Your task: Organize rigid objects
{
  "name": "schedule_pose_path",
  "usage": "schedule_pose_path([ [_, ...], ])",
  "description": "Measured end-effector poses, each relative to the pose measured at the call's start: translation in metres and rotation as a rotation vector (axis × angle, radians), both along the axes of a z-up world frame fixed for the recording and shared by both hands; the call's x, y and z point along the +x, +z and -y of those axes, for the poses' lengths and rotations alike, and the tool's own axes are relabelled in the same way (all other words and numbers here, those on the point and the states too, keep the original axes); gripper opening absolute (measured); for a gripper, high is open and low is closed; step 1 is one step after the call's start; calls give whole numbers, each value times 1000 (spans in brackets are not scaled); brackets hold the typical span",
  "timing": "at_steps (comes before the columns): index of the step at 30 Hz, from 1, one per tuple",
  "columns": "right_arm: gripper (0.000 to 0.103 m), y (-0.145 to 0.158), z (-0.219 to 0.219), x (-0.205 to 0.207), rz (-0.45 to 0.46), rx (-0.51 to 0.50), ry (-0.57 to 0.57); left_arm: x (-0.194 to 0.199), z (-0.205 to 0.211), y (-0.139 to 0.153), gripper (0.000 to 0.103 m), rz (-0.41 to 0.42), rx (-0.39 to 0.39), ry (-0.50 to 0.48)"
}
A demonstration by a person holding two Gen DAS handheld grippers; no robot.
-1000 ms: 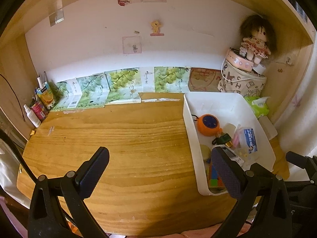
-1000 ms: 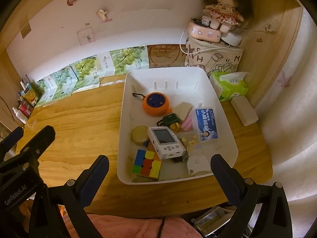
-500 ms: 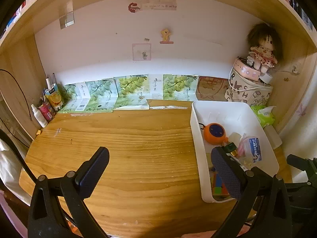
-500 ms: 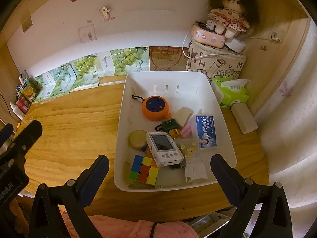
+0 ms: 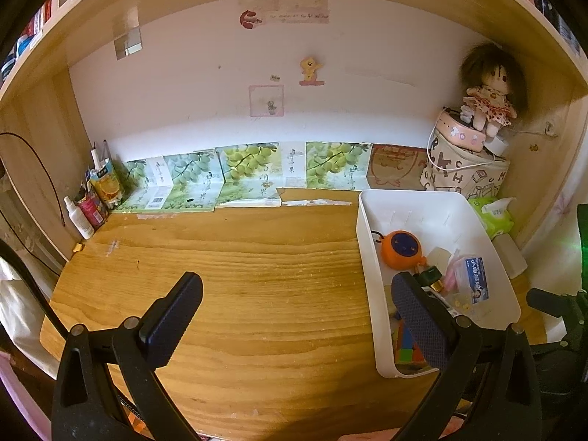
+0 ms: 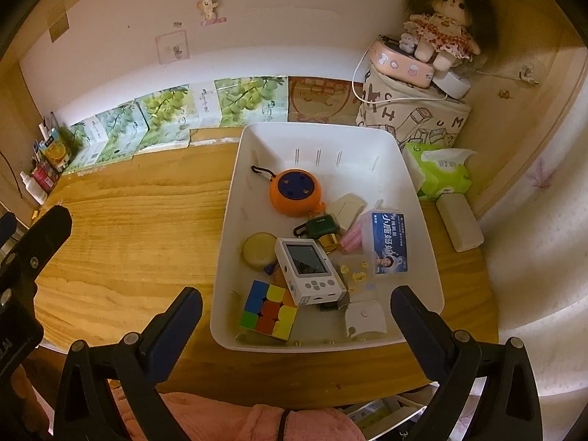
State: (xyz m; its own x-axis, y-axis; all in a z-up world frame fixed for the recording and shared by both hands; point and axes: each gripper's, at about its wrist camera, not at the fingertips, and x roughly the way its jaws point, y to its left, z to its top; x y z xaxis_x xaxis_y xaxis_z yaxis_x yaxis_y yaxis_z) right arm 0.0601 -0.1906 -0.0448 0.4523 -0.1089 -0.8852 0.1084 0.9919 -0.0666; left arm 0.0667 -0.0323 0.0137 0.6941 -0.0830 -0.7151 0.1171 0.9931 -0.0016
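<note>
Wooden desk (image 5: 257, 294) fills frame centre. White bin (image 6: 422, 220) of small objects, mid-right, holds cube (image 6: 266, 310), handheld console (image 6: 308, 272). Left gripper (image 5: 294, 316) and right gripper (image 6: 294, 325) both spread wide, holding nothing, lower frame.

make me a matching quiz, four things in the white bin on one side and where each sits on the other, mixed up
Things:
1. orange round gadget
2. puzzle cube
3. blue-labelled box
4. white handheld game

Places in the white bin, as the right wrist view shows it:
A. near left corner, closest to the camera
B. middle of the pile, screen facing up
C. far half, with a black clip on its cord
D. toward the right wall

Pairs: 1-C, 2-A, 3-D, 4-B
</note>
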Motion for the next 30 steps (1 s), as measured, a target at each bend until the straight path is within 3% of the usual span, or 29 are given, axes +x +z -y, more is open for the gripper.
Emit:
schedule_pose_path([
  [30, 103, -7, -6, 5, -35, -14, 22, 4, 2, 0, 102, 4, 9, -15],
])
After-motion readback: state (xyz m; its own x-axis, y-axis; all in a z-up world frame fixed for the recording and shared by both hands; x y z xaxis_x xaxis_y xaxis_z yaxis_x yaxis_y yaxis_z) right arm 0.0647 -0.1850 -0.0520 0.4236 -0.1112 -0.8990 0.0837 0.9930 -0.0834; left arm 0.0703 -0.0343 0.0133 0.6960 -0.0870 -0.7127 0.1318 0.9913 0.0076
